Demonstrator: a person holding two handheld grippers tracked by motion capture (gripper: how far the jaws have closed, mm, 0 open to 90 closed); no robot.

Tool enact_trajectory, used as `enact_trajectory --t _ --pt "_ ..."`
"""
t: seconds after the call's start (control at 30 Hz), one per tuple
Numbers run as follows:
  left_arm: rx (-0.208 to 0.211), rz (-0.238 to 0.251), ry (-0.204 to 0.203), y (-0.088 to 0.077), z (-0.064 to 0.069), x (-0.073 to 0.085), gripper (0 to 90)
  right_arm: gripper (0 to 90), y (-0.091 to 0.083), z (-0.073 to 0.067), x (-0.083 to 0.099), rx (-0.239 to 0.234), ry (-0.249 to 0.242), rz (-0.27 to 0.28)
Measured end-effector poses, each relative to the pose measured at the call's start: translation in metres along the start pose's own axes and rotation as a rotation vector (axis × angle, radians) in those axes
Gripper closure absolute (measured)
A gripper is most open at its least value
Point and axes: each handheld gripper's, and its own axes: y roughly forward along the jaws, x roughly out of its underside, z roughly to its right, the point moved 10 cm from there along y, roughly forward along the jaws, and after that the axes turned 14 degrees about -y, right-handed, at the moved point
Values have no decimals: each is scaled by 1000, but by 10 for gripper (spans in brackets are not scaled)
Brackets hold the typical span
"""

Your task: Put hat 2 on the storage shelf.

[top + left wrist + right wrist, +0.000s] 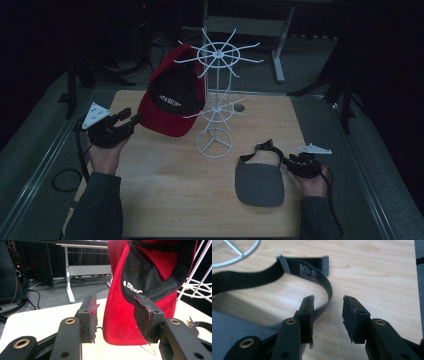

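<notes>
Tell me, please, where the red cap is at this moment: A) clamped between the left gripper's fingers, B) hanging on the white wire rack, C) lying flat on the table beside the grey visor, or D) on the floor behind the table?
B: the red cap hangs off an upper arm of the white wire rack, while the left gripper is open just short of its brim.

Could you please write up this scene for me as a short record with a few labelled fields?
Surface: light wooden tabletop
Stand: white wire hat rack with spoked tiers, upright on the table
Cap: red and black baseball cap, hanging against the rack, brim downward
Visor: grey sun visor with black strap, lying flat near the right side
Left gripper: open, jaws either side of the cap's brim, not closed on it
Right gripper: open, just above the table beside the visor's strap
</notes>
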Motion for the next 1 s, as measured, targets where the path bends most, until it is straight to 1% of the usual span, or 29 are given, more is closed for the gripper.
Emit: enact_trajectory --t 0.37,0.43,0.47,0.5,0.67,0.83,1.0 --pt "1 -1 -1 0 -1 0 544 602 17 -3 -37 -44 -58 8" --pt "1 0 -1 0 -1 0 544 597 20 -4 -42 -50 -75 5" --pt "1 0 -1 0 -1 0 544 597 20 -4 -42 -50 -75 5" --pt "2 0 -1 0 -1 0 544 597 25 -6 -48 -58 -93 -4" --pt "1 2 0 -1 -2 -1 544 601 37 -11 -55 -81 -131 -21" --pt "1 4 -2 -2 -2 -1 544 599 44 -15 -64 -100 -139 -20" --pt "2 3 0 -1 -1 -1 544 586 56 -19 -60 -127 -167 -61"
